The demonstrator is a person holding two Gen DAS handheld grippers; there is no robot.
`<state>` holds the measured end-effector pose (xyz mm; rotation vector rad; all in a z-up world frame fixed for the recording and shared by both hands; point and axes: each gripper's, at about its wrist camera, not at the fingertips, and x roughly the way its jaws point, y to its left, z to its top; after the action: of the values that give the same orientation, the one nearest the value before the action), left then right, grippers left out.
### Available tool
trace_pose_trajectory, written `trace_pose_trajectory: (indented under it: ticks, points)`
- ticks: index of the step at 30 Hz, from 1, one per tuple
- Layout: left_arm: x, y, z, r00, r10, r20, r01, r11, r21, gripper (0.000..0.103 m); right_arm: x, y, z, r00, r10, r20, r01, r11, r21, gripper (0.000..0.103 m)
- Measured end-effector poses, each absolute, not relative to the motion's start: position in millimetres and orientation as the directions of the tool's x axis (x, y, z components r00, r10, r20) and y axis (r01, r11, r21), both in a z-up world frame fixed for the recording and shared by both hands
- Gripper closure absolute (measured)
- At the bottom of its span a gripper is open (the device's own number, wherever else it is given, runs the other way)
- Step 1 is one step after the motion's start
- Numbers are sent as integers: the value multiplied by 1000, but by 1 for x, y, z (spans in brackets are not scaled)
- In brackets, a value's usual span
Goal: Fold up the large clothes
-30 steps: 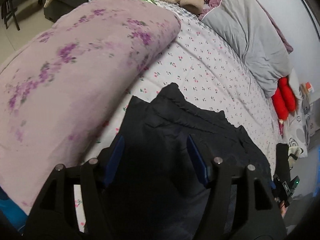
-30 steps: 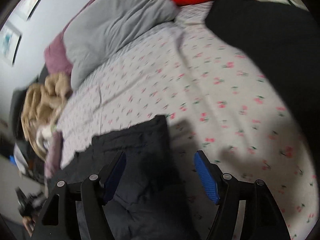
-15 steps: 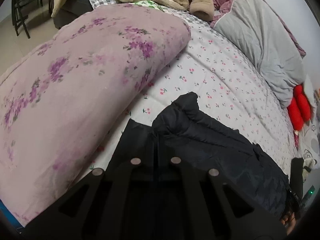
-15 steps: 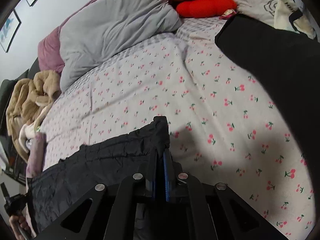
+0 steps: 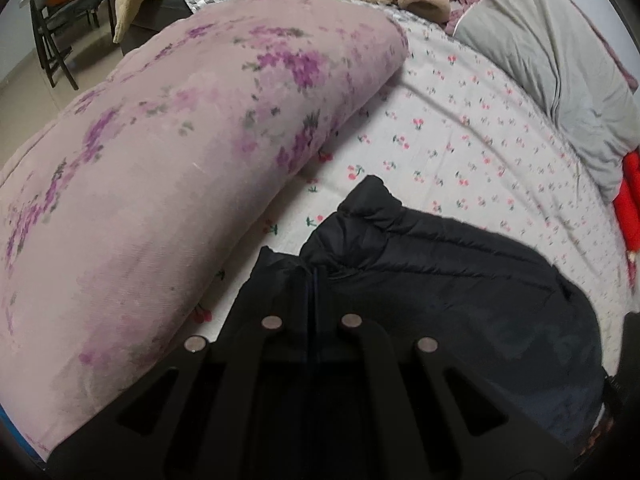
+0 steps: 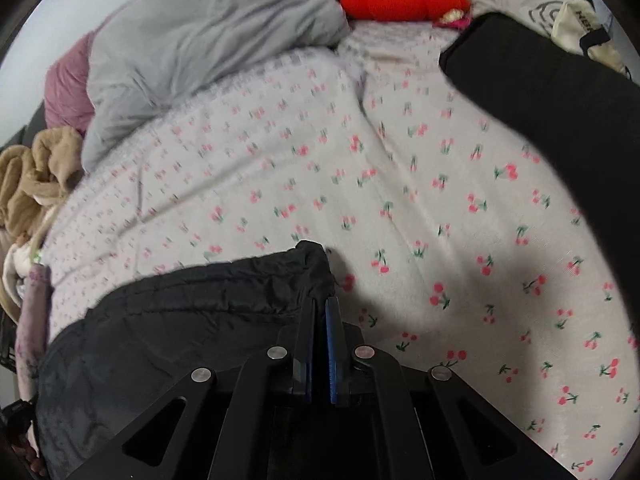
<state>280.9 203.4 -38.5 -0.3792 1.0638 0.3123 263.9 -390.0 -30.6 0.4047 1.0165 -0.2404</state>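
Your left gripper and right gripper both pinch the black quilted puffer jacket, cherry-print bedsheet at twelve o'clock.

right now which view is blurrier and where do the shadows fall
Right wrist view: motion smear on the cherry-print sheet toward the grey pillow; a soft shadow lies on the sheet just right of the right hand-held gripper. Left wrist view: sharper overall, slight softness on the floral quilt; the black jacket is underexposed, and the left hand-held gripper blends into it.
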Motion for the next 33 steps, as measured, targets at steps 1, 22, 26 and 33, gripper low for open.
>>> trace_pose_trajectory:
  ticks: [1,22,26,33]
  points:
    - [282,202,-41,450,69,-890,-420,896,-143,100,265,-391,-34,501,-8,-865,383,899,213,99]
    - [242,199,17,562,41,-826,-424,872,-245,56,229,-375,13,582,-135,-802,304,951,61,15]
    - [224,150,33,597,-49,-801,-263,931,-253,50,218,-346,34,625,-44,-779,229,965,129,15]
    - [201,37,23,549,-132,-825,60,991,-119,47,205,-242,30,553,216,-804,-51,973,227,60]
